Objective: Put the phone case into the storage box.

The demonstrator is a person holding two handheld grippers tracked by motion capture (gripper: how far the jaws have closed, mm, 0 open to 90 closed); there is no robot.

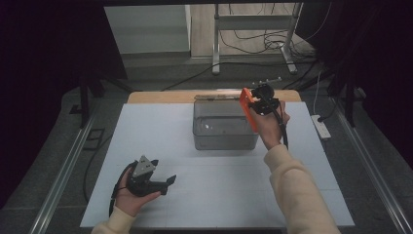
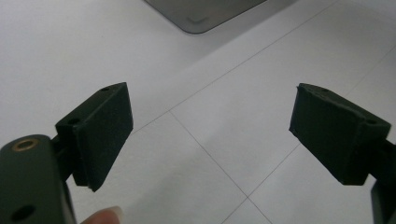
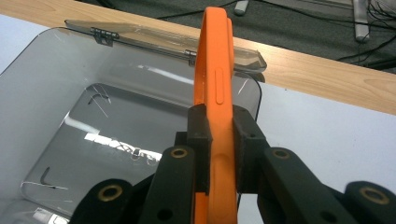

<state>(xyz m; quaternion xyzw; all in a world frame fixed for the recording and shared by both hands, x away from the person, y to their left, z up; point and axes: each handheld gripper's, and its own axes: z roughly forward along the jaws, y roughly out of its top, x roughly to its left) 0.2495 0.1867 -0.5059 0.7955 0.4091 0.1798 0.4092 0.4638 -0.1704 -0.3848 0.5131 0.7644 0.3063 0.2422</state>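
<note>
While the orange phone case (image 3: 215, 93) stands on edge between the 2 black jaws of the right gripper (image 3: 219, 154), its thin side with a long button slot faces the right gripper view. Both pads press on its flat faces, so the grip is tight. In the high view the case (image 1: 249, 108) hangs above the right rim of a clear plastic box (image 1: 224, 131), at the far middle of the table. That box has a hinged lid (image 3: 163, 39) folded back toward the far wooden edge (image 3: 327, 74), and its floor looks bare apart from reflections. Nearer and to the left, the left gripper (image 1: 168, 181) rests low over the white tabletop (image 1: 219, 185), held by the left hand (image 1: 131, 197). Its 2 jaws stand wide apart with nothing between them.
</note>
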